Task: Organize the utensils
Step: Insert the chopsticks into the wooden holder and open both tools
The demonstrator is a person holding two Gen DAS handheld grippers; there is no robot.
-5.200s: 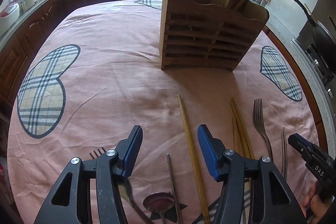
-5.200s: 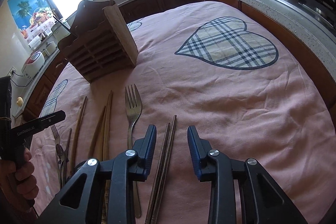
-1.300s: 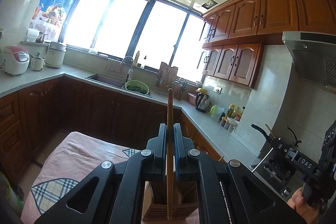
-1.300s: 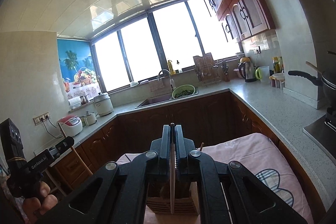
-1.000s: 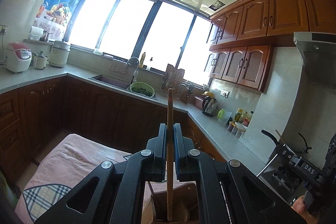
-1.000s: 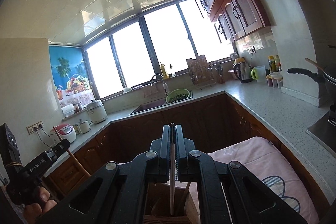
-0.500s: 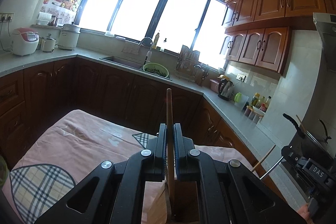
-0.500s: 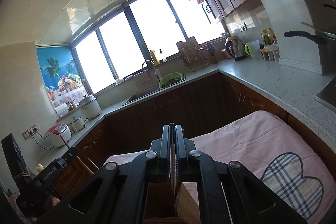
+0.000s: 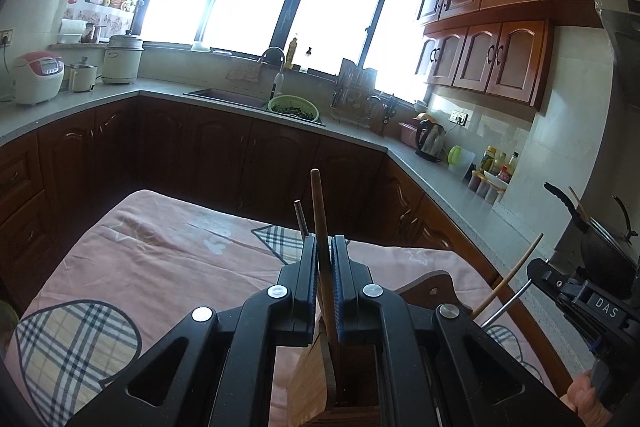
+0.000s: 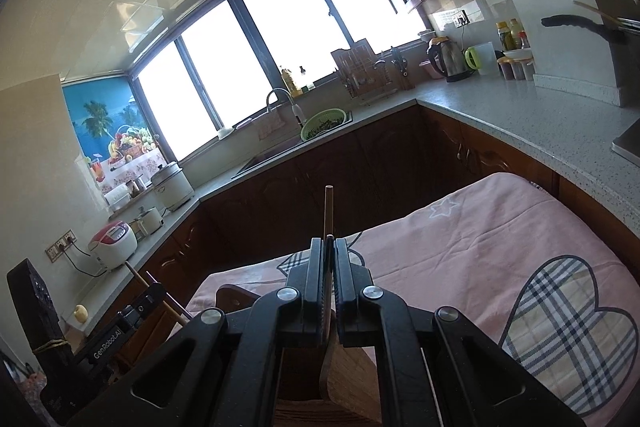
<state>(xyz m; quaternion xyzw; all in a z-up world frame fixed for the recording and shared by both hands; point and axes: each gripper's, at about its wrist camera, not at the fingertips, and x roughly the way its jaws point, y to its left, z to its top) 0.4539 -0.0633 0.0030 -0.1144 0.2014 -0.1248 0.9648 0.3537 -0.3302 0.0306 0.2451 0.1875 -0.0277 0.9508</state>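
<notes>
While each stick stands nearly upright so its lower end can drop into the slatted wooden utensil holder (image 9: 316,379) on the pink heart-patterned tablecloth (image 9: 168,259), the left gripper (image 9: 324,279) is clamped on a long brown wooden chopstick (image 9: 318,223). The right gripper (image 10: 329,279), jaws pressed narrow, pinches a thinner dark chopstick (image 10: 328,211) above the same holder, both apparently ready for release.
</notes>
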